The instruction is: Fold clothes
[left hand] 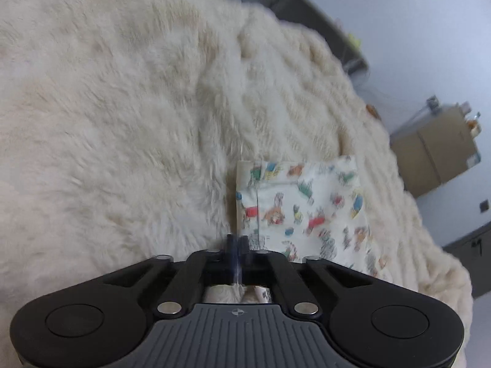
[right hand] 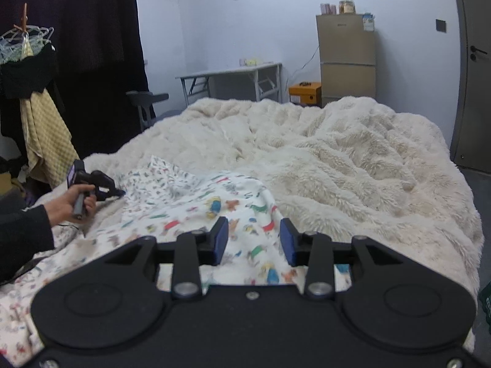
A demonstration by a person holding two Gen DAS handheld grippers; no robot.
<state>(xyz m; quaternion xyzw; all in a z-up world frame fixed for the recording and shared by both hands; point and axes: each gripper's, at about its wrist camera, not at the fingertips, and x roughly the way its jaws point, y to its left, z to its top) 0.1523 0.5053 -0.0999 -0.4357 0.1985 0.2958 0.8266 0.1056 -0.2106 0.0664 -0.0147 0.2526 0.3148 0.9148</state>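
Note:
A white garment with a coloured animal print (right hand: 196, 211) lies spread on a fluffy cream blanket (right hand: 353, 165). My left gripper (left hand: 237, 242) is shut on an edge of the garment (left hand: 300, 208), whose folded part lies to its right. In the right wrist view the left gripper (right hand: 118, 191), held by a hand, pinches the garment's far left edge. My right gripper (right hand: 254, 239) is open, its blue pads hovering just above the garment's near right part, holding nothing.
The blanket covers the whole bed (left hand: 122, 107). Beyond it stand a folding table (right hand: 233, 73), a brown fridge (right hand: 346, 58), an orange box (right hand: 305, 92) and a chair (right hand: 147, 98). Dark clothes and a yellow towel (right hand: 46, 141) hang at the left. A door (right hand: 472, 70) is at the right.

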